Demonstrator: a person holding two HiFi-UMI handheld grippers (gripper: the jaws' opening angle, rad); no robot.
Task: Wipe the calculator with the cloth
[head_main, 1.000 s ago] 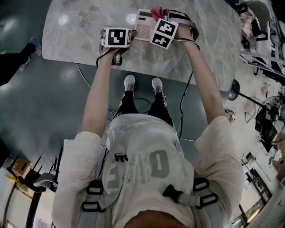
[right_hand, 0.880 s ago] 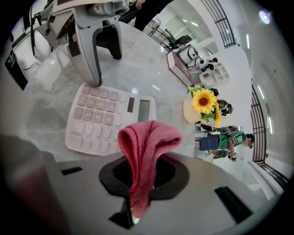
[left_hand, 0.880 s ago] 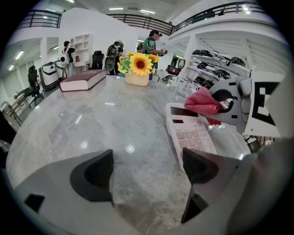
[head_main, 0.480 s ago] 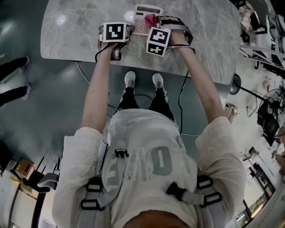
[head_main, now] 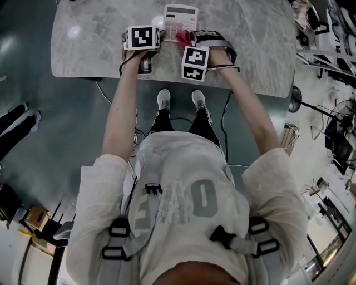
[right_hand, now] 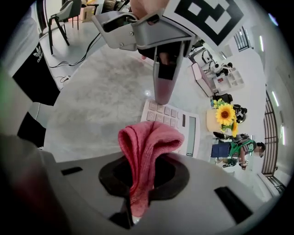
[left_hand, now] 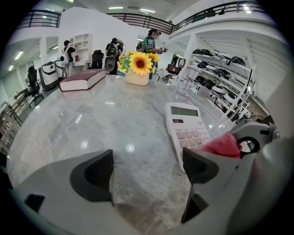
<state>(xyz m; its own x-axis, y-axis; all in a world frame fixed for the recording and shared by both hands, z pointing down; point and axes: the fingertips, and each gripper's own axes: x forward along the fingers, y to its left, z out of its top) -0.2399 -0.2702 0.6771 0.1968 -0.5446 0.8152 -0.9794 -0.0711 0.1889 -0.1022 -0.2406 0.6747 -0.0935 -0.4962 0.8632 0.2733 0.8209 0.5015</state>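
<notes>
Pink cloth [right_hand: 149, 137] pinched tight in right tongs [right_hand: 143, 176], held at near edge of white calculator [head_main: 180, 16] lying flat on marble tabletop [head_main: 83, 50]; left tongs [left_hand: 147, 172] gape wide, empty, just beside calculator.

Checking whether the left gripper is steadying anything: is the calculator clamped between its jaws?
No, the left gripper has its jaws open with only bare table between them; the calculator lies off to one side.
</notes>
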